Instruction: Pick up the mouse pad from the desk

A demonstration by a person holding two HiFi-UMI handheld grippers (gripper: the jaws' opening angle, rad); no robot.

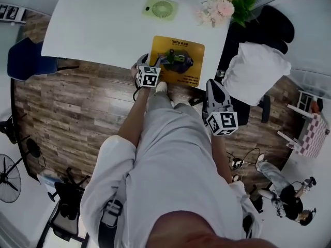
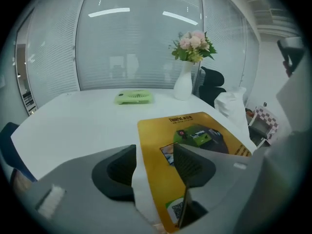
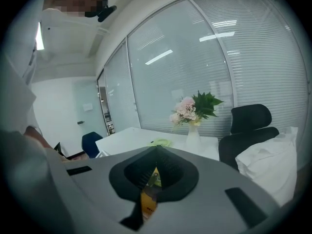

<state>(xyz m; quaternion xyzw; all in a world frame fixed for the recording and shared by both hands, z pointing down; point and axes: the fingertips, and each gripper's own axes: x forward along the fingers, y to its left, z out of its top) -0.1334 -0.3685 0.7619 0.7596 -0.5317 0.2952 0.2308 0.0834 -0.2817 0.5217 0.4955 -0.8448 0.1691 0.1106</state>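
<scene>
The left hand-held gripper point(image 2: 155, 155) hangs with jaws spread astride the near left edge of the mouse pad point(image 2: 161, 135), one jaw over its yellow face and the other over bare counter point(image 2: 73, 126) just beside it. The pad appears to lie flat at the counter's near edge, so I judge the pick-up not yet made: closing and lifting are left. Its far edge reads "ThinkPad" (the characters after it are too small to read). Right of the pad, the right hand-held gripper point(image 3: 156, 155) is pressed together on nothing.
</scene>
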